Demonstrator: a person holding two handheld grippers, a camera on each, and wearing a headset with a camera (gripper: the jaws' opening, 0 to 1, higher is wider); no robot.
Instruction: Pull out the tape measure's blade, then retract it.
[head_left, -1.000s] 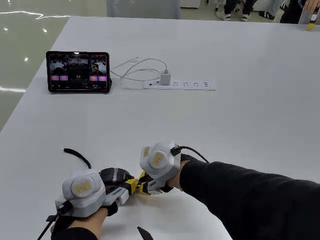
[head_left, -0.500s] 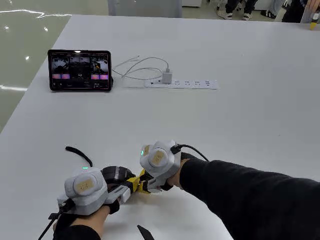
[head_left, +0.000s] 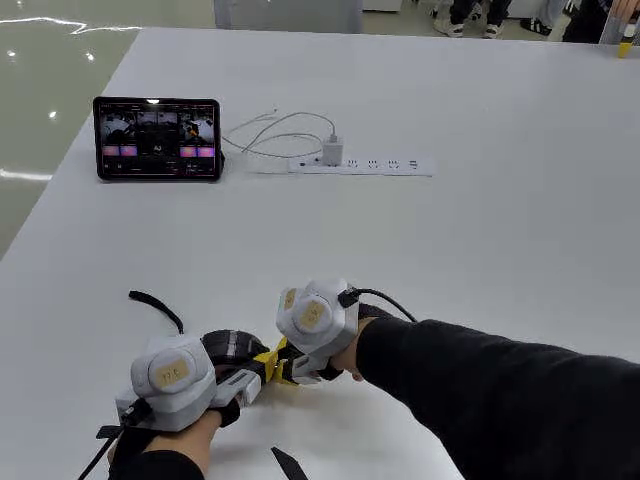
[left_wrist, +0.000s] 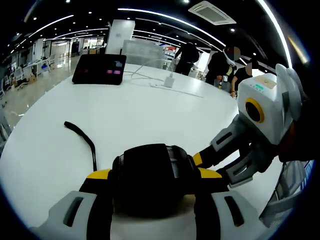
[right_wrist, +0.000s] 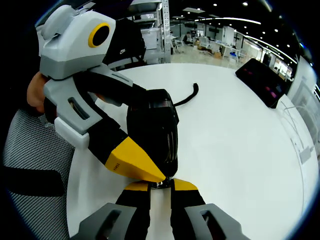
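Note:
A black tape measure (head_left: 230, 347) lies on the white table (head_left: 450, 230) near the front edge, its black wrist strap (head_left: 155, 305) trailing to the left. My left gripper (head_left: 250, 372) is shut on the case (left_wrist: 150, 165), one yellow-tipped finger (left_wrist: 100, 175) on each side. My right gripper (right_wrist: 161, 186) faces the case's (right_wrist: 152, 125) mouth from the right, and its yellow tips are pinched together on the small metal blade tip. No length of blade shows between the case and the right gripper (head_left: 282, 362).
A tablet (head_left: 157, 138) with a lit screen stands at the back left. A white power strip (head_left: 360, 166) with a charger and looped cable lies beside it. The table's left edge (head_left: 60, 200) drops to a glossy floor. A dark sleeve (head_left: 500, 390) crosses the front right.

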